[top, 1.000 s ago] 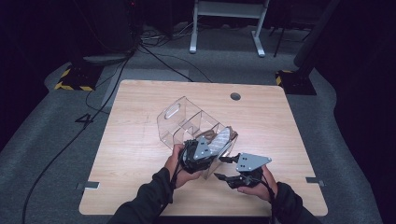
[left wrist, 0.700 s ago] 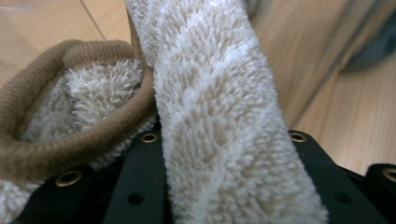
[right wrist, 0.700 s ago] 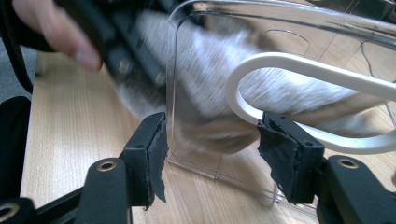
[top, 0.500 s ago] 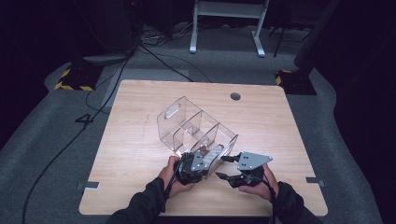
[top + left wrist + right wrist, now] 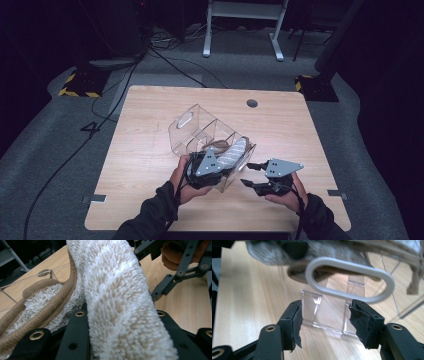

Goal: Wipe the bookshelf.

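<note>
The left gripper (image 5: 212, 167) is clamped on a fluffy cream slipper (image 5: 117, 297) (brown-trimmed), holding it over the near compartment of the clear acrylic organizer (image 5: 192, 127), which stands mid-table toward the near edge. The right gripper (image 5: 324, 320) hovers just beside the organizer's near end wall, its jaws apart, level with the oval handle cutout (image 5: 349, 280)

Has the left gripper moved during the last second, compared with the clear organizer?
Yes. The left gripper, shut on the fluffy slipper, has drawn back toward the table's near edge, along the clear organizer.
</note>
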`<state>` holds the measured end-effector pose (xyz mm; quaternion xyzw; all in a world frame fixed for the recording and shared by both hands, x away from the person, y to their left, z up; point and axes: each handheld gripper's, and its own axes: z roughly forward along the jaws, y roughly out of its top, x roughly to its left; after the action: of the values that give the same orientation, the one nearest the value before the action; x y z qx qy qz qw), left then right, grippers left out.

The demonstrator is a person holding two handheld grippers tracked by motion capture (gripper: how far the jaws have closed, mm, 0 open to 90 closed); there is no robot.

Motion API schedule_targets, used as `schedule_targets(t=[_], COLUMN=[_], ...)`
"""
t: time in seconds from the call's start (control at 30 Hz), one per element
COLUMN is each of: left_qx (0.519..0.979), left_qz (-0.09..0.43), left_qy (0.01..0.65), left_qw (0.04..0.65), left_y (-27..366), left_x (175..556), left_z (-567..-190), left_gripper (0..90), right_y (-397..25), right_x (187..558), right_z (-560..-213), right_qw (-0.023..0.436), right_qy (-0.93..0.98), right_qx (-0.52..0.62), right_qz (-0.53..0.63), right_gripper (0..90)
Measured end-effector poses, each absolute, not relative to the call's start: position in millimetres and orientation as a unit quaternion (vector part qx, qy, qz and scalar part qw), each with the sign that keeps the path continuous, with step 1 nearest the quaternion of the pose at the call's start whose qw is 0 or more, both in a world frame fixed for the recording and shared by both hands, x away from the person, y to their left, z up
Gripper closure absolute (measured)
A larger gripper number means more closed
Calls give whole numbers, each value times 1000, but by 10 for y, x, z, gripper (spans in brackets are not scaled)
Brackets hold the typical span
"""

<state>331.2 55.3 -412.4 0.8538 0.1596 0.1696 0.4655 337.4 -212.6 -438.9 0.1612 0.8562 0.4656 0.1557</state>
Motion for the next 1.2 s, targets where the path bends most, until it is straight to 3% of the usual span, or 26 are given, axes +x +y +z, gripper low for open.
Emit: schedule_targets(t=[0.43, 0.7, 1.2], left_qx=[888, 919, 862], left_qz=[143, 130, 230], left_qy=[155, 145, 191], left_qw=[410, 343, 409], left_y=[571, 514, 697], left_x=[3228, 3208, 3215], left_z=[-4533, -4804, -4180], left_gripper=[671, 670, 671], right_y=[-2161, -2194, -2194], right_x=[3434, 3452, 3455], right_z=[-4447, -4453, -4452], right_qw=[156, 157, 158], right_qy=[859, 858, 858], right_qx=[173, 177, 181], right_qz=[455, 456, 454], right_gripper=[423, 423, 421])
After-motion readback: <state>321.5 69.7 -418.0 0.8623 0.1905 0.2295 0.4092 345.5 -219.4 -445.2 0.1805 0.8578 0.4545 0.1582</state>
